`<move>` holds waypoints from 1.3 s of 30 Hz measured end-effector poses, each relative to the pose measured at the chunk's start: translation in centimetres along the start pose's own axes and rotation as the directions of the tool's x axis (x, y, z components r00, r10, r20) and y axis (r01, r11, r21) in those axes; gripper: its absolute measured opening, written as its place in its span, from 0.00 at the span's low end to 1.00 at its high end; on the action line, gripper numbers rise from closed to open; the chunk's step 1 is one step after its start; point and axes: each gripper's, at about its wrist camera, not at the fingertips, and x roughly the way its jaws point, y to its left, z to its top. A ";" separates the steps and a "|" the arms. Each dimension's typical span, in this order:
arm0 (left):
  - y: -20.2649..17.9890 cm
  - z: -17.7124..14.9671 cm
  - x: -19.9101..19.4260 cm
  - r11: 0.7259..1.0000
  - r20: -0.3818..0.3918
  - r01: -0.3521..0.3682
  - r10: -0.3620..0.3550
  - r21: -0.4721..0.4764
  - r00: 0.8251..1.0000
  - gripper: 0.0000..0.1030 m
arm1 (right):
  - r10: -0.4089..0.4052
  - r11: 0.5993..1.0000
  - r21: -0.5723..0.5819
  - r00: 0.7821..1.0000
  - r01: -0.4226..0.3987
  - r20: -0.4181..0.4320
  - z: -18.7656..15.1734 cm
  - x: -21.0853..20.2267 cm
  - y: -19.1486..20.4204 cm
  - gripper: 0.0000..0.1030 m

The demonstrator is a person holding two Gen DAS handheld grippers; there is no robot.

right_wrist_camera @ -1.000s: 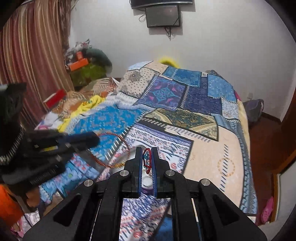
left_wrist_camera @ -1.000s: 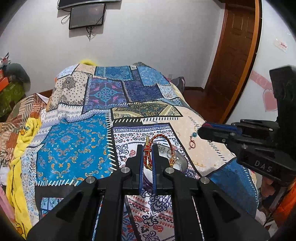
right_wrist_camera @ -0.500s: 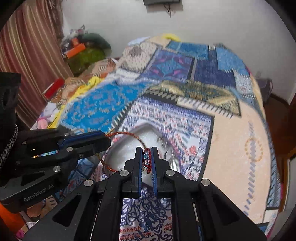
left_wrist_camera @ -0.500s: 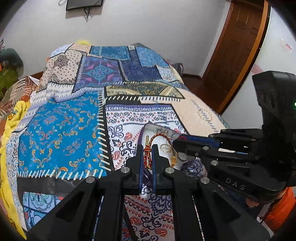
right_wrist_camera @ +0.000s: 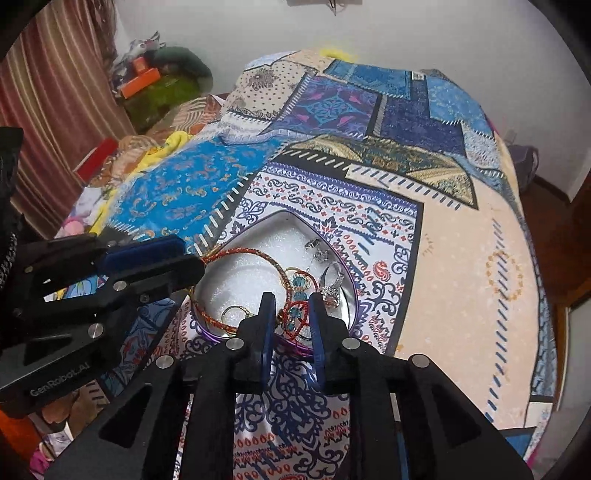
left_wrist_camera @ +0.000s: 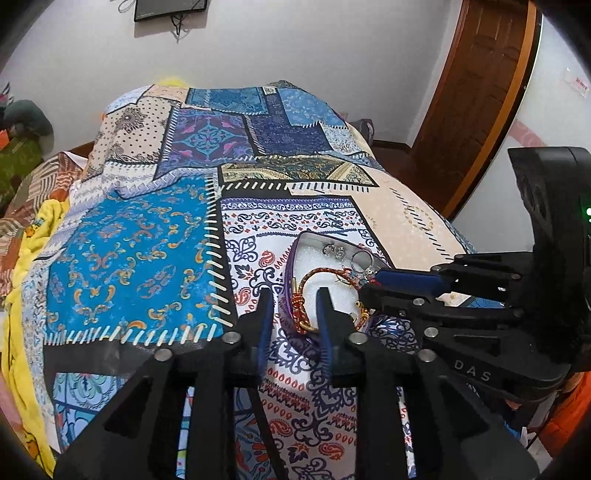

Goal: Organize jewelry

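A heart-shaped purple-rimmed jewelry box [left_wrist_camera: 308,258] [right_wrist_camera: 280,229] with white foam lies on the patchwork bedspread. In it lie a red-and-gold braided bracelet [left_wrist_camera: 314,275] [right_wrist_camera: 255,253], a blue-beaded red cord piece [right_wrist_camera: 297,295], silver earrings [right_wrist_camera: 317,249] [left_wrist_camera: 332,250] and rings [right_wrist_camera: 332,277]. My left gripper [left_wrist_camera: 291,304] is open, its jaws either side of the bracelet's knotted end. My right gripper [right_wrist_camera: 291,310] is open above the beaded piece. Each gripper shows in the other's view, the right [left_wrist_camera: 402,280] and the left [right_wrist_camera: 144,254].
The bedspread [left_wrist_camera: 147,258] covers the bed. A yellow cloth [left_wrist_camera: 22,266] and clutter [right_wrist_camera: 147,81] lie at the left. A wooden door [left_wrist_camera: 476,92] stands at the right. A wall screen [left_wrist_camera: 166,9] hangs behind the bed.
Both grippers came down over the box and opened. The bracelet left my left gripper and the beaded piece left my right gripper; both now lie in the box.
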 end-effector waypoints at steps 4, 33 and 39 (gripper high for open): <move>0.1 0.3 -1.6 1.000 0.026 -0.008 0.009 -0.006 1.000 0.23 | -0.017 1.000 -0.001 0.999 0.017 0.033 0.1 -1.7 0.1 0.16; -8.5 -3.6 -29.8 0.991 0.671 -0.130 0.075 0.032 0.737 0.77 | -0.237 0.966 0.110 0.630 0.234 0.740 -7.6 -31.1 10.3 0.76; -8.3 -4.8 -30.7 0.994 0.689 -0.106 0.073 0.006 0.721 0.91 | -0.281 0.955 0.155 0.598 0.254 0.751 -8.3 -31.3 10.7 0.97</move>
